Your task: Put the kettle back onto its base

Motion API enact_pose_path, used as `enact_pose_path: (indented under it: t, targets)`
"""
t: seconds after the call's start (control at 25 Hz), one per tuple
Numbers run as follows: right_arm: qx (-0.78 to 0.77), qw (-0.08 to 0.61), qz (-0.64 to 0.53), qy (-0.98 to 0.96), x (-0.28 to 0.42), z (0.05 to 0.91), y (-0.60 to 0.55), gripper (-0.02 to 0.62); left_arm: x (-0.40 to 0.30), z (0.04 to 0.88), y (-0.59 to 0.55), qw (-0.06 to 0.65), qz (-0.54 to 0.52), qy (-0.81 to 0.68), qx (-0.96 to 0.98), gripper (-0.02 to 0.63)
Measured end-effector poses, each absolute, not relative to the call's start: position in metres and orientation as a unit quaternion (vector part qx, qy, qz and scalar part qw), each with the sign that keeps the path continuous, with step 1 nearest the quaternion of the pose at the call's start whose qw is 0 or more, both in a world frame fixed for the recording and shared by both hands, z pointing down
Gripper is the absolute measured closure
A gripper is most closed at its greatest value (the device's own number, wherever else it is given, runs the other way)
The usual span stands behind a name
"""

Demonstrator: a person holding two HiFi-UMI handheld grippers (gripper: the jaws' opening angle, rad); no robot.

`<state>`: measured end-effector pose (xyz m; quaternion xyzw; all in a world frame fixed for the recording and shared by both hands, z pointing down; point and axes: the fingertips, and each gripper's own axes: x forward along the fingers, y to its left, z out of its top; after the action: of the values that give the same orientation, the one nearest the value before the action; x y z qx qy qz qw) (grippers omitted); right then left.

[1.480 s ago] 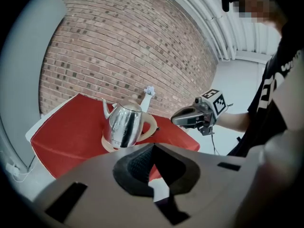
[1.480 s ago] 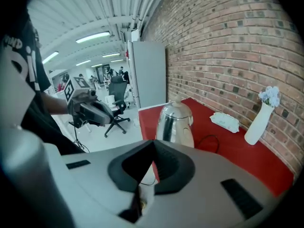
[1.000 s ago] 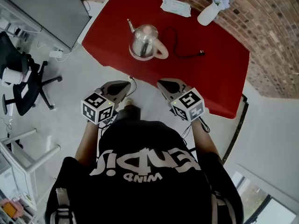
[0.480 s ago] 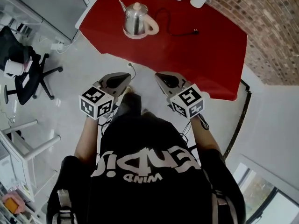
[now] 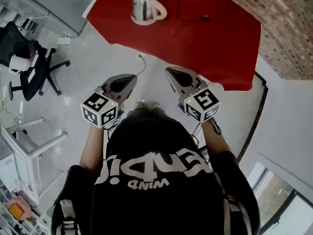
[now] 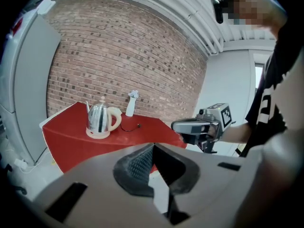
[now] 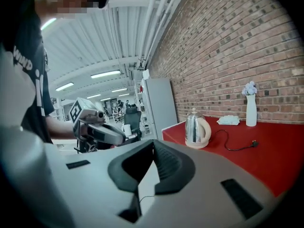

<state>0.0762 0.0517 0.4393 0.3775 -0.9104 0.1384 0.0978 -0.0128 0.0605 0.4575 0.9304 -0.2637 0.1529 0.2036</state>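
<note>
The steel kettle (image 5: 142, 0) with its cream handle stands upright on its round base (image 5: 149, 19), on the red table (image 5: 210, 43) at the top of the head view. My left gripper (image 5: 132, 77) and right gripper (image 5: 169, 72) hang side by side over the floor, well short of the table. Both are shut with nothing between their jaws. In the left gripper view the kettle (image 6: 99, 119) is far off, to the left of my shut jaws. From the right gripper view the kettle (image 7: 195, 128) sits on its base (image 7: 197, 145) to the right of centre.
The base's black cord (image 5: 187, 17) runs right across the table to a loose plug (image 5: 207, 18). A white vase (image 7: 251, 109) and a white packet (image 7: 229, 120) stand by the brick wall. An office chair (image 5: 27, 58) is on the floor at left.
The table and kettle have slid toward the top of the head view as I backed away. Both grippers have drawn back from the table's edge, still shut and empty.
</note>
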Motion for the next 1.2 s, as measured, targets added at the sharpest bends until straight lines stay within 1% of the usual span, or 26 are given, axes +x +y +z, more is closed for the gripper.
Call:
enact_pose_path:
  t: [0.16,0.44,0.92,1.2]
  targets:
    - [0.393,0.077,0.141,-0.906,0.072,0.428,0.069,0.574,-0.025,0.452,0.072,0.202,0.148,-0.269,0.93,0.6]
    - [0.398,0.084,0.128,-0.904,0.066,0.422,0.079,0.574,-0.042,0.443,0.079,0.198,0.132,-0.279,0.93,0.6]
    - [0.364,0.112,0.114,-0.917,0.047,0.428,0.09,0.574,-0.047,0.444,0.082,0.192,0.125,-0.281,0.932,0.6]
    - [0.36,0.121,0.121,-0.917,0.05,0.433,0.096,0.574,-0.043,0.445,0.086,0.194,0.128,-0.278,0.932,0.6]
